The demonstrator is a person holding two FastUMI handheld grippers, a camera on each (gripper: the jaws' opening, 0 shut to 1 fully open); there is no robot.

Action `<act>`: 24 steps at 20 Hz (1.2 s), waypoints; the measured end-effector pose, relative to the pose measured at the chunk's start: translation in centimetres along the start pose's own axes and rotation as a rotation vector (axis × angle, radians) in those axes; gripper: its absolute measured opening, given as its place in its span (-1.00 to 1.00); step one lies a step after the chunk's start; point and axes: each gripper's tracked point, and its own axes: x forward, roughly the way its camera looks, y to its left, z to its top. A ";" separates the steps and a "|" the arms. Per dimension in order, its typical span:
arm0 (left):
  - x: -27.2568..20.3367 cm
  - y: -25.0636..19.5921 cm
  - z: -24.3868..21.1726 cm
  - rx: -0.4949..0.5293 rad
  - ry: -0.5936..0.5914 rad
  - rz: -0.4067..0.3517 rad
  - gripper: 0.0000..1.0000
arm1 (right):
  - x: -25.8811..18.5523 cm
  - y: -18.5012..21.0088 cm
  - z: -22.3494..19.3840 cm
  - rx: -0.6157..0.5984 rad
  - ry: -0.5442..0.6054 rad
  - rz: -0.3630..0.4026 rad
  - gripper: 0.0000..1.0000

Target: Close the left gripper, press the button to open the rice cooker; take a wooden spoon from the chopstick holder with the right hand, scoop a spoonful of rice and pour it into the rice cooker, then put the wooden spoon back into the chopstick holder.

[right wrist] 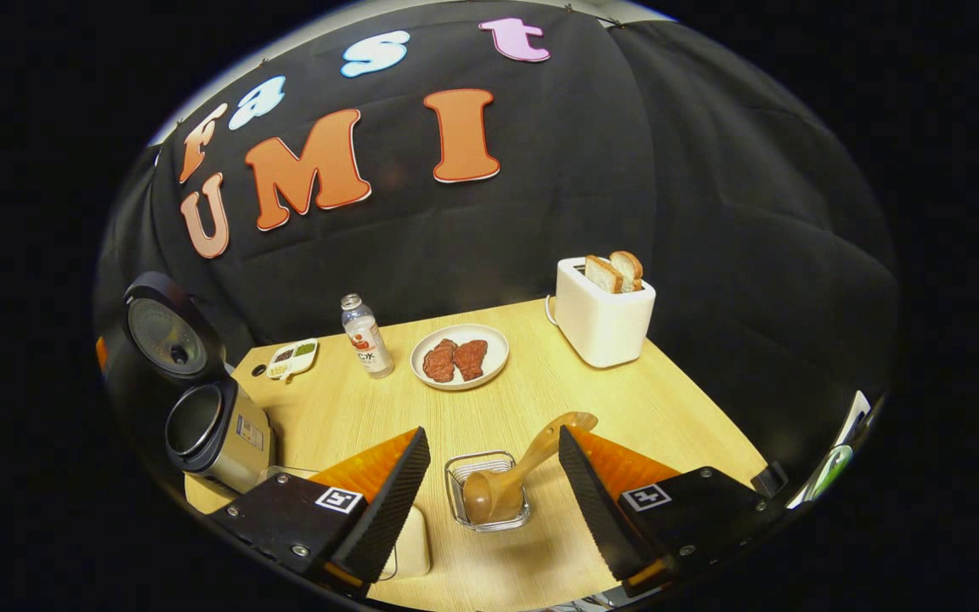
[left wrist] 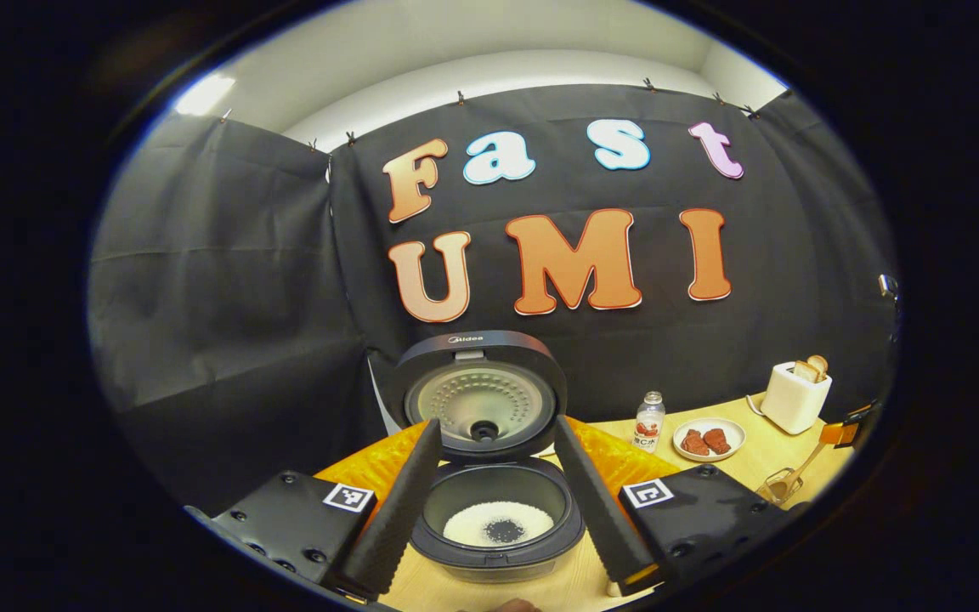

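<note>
Resting in the chopstick holder (right wrist: 489, 489), the wooden spoon (right wrist: 506, 480) looks put back, rice cooker (left wrist: 496, 510) open, both the left gripper (left wrist: 496, 501) and right gripper (right wrist: 494, 493) wide open, holding nothing, so maybe little remains.

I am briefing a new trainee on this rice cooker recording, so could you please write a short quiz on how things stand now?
1. True or false: the rice cooker lid stands open.
2. Where is the wooden spoon? A) in the wire holder B) on the plate C) inside the toaster
3. Fill in: both the left gripper and the right gripper are ____ and hold nothing.

Key: 1 true; 2 A; 3 open.
</note>
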 end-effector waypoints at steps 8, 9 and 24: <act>-1.0 -0.5 -0.2 0.038 0.005 0.004 0.67 | 4.1 -2.5 -3.8 0.045 0.105 -0.051 0.89; -1.2 -0.6 -0.2 0.044 0.007 0.005 0.82 | 5.0 -2.9 -4.1 0.056 0.116 -0.061 0.87; -1.8 1.2 -1.2 0.059 0.032 0.021 0.82 | 7.9 -1.2 -3.6 0.264 0.116 -0.017 -0.67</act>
